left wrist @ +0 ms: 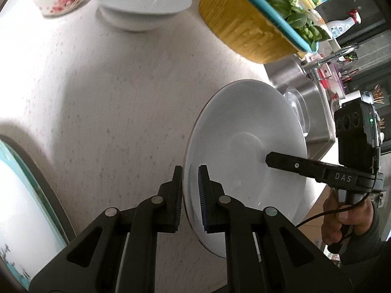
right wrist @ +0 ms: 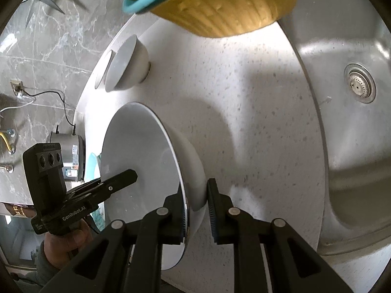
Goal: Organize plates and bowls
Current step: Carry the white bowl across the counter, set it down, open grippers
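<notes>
**Large bowl held on both rims, clear of surface**

Left gripper (left wrist: 190,200) clamped on near rim of large white bowl (left wrist: 244,131); right gripper (right wrist: 195,210) clamped on opposite rim and wall. Bowl carried tilted, above speckled surface (left wrist: 110,97). Stacked white bowls (left wrist: 141,2) ahead at far edge, nearer the left hand. Likely destination, judged from layout.
</notes>
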`<state>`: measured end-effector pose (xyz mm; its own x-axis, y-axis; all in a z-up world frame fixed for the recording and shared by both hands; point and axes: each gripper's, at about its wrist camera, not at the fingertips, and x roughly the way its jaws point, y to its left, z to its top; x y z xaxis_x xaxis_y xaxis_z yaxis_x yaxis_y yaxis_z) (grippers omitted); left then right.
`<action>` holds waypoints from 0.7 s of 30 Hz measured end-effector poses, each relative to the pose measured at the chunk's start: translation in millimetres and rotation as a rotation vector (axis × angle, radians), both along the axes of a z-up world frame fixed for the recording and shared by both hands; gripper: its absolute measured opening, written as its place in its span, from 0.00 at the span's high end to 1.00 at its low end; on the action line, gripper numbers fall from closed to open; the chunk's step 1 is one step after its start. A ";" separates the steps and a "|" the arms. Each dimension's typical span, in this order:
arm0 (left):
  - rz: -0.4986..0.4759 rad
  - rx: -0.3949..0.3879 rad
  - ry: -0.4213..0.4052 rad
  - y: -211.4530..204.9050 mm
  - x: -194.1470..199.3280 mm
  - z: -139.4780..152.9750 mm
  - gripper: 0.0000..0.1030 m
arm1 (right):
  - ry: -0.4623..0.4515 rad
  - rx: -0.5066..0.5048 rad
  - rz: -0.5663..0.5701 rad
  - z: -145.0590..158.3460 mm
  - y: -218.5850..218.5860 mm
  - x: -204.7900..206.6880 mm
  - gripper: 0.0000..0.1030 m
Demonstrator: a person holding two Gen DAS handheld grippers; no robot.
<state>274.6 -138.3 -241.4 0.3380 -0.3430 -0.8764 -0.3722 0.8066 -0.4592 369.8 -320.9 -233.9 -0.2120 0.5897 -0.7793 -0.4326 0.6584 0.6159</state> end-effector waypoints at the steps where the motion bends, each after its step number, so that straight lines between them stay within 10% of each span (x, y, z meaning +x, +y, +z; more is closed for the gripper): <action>1: 0.001 -0.002 0.003 -1.6 -2.9 -2.1 0.90 | -0.001 -0.002 0.002 -0.7 0.1 -1.3 0.83; 21: 0.041 0.010 -0.004 -4.3 -11.0 -6.8 0.85 | 0.005 0.028 -0.005 -13.4 -5.4 -9.8 0.75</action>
<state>263.6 -142.6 -248.2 0.3554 -0.3197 -0.8783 -0.4031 0.7954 -0.4526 360.0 -326.3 -247.3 -0.2128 0.6124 -0.7613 -0.4266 0.6428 0.6363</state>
